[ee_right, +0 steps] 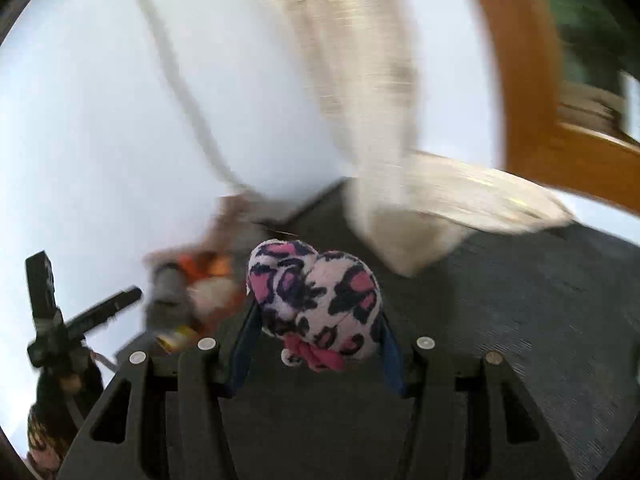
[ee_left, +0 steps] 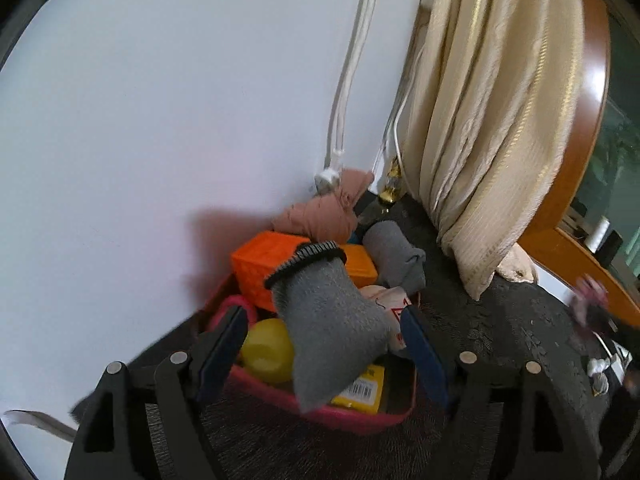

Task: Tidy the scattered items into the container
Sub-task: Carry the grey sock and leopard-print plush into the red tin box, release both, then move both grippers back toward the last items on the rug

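Note:
In the left wrist view a pink basket [ee_left: 360,420] stands on the dark cloth against the wall. It holds an orange block [ee_left: 260,264], a yellow ball [ee_left: 266,350], a rolled grey sock [ee_left: 394,256], a brown cloth bundle [ee_left: 320,216] and a yellow barcoded box [ee_left: 360,392]. A grey sock with a black cuff [ee_left: 328,320] lies on top of the pile. My left gripper [ee_left: 323,314] straddles it, open, with a gap on the left side. My right gripper [ee_right: 318,314] is shut on a rolled pink leopard-print sock [ee_right: 316,296]. The basket [ee_right: 192,280] shows blurred to its left.
A cream curtain [ee_left: 492,120] hangs down to the dark table cloth [ee_left: 500,340] right of the basket. White cables [ee_left: 348,80] run down the white wall to a plug. A wooden frame [ee_left: 576,160] stands far right. Small clutter [ee_left: 604,364] sits at the right edge.

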### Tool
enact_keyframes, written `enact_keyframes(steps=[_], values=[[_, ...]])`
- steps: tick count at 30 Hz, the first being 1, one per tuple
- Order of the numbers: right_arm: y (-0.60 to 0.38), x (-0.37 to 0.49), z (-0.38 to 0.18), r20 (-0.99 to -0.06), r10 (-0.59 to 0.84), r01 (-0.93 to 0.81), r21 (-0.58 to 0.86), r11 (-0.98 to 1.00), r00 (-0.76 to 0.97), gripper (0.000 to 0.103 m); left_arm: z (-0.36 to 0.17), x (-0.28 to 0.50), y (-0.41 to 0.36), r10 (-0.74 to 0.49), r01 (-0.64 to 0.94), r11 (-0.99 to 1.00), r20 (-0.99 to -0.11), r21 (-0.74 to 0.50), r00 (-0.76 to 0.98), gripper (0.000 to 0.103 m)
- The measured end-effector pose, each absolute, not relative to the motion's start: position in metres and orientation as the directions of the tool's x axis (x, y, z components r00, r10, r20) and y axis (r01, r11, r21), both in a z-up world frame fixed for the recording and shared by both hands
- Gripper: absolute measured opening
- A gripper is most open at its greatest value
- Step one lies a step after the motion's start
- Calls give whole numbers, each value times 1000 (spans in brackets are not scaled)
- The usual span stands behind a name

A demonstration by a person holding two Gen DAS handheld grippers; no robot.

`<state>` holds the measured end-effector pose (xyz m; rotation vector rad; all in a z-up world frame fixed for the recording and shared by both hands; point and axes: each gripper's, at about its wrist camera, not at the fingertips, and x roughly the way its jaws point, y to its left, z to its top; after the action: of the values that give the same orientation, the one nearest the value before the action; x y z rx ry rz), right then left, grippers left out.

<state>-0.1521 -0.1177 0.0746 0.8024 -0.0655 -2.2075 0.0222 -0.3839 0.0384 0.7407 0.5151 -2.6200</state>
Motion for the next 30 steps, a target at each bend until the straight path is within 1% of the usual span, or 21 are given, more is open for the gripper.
enact_keyframes(steps=[4, 9, 10, 12, 13, 16, 20, 27, 30], values=[[-197, -154, 83, -518, -738, 715, 302, -630, -432, 57, 40, 41, -377, -257, 438, -869, -545, -232, -798, 80], [-274, -157, 72, -555, -741, 743, 296, -600, -377, 58, 33, 60, -364, -249, 422, -882, -554, -208, -794, 80], [-287, -158, 69, -566, -737, 748, 290, -597, -368, 64, 31, 61, -361, -239, 414, -886, -559, -209, -794, 80], [-304, -162, 63, -585, -717, 749, 260, -609, -379, 69, 27, 62, -358, -224, 404, -890, -567, -213, -792, 80], [-313, -164, 59, -595, -706, 750, 246, -614, -384, 70, 25, 62, -358, -217, 401, -889, -569, -219, -793, 80], [-299, -168, 58, -591, -716, 740, 278, -612, -371, 74, 19, 62, -357, -198, 394, -887, -574, -241, -795, 80], [-265, -175, 63, -578, -712, 710, 298, -638, -398, 74, 15, 59, -356, -185, 394, -880, -573, -264, -799, 80], [-168, -176, 50, -594, -659, 614, 322, -721, -462, 74, 17, 44, -334, -136, 344, -894, -557, -287, -820, 80], [-123, -168, 35, -623, -601, 567, 288, -772, -501, 74, 18, 31, -314, -100, 304, -909, -557, -286, -824, 80]])
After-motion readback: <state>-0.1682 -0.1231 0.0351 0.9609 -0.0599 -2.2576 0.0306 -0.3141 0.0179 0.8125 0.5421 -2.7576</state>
